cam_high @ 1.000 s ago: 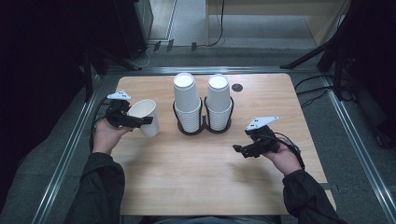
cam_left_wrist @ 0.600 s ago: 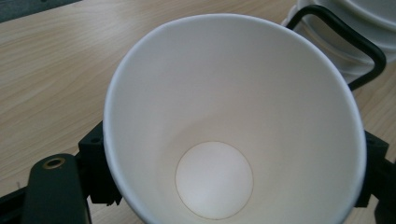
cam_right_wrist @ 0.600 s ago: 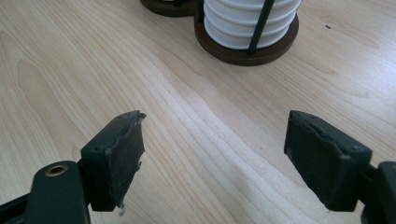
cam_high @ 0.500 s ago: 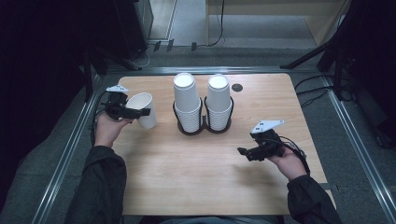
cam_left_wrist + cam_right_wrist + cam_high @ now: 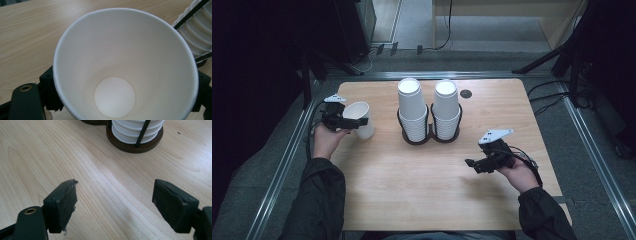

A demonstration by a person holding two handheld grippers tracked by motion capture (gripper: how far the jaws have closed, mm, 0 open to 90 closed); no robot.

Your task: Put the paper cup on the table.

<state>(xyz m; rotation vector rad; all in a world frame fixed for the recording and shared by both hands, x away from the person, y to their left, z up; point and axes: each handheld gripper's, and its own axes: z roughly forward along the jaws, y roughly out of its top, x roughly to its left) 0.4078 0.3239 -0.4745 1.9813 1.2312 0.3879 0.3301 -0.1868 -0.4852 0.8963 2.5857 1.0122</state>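
Note:
A white paper cup (image 5: pixel 360 116) stands mouth-up at the table's left, between the jaws of my left gripper (image 5: pixel 357 121). In the left gripper view the cup (image 5: pixel 120 57) is seen from above, and the jaws of the left gripper (image 5: pixel 125 92) touch its two sides. Those jaws have just been opening a little, with the cup still between them. My right gripper (image 5: pixel 473 165) hovers low over the table's right front. In its own view the right gripper (image 5: pixel 115 205) is open, with bare wood between the pads.
Two tall stacks of white cups (image 5: pixel 412 107) (image 5: pixel 446 105) stand in a dark wire holder (image 5: pixel 430 136) at the table's middle back. A small black disc (image 5: pixel 466 93) lies behind them. The wooden table (image 5: pixel 422 195) is ringed by a metal frame.
The left hand has carried the cup a little to the left, away from the stacks, and lower. The right hand has stayed where it was.

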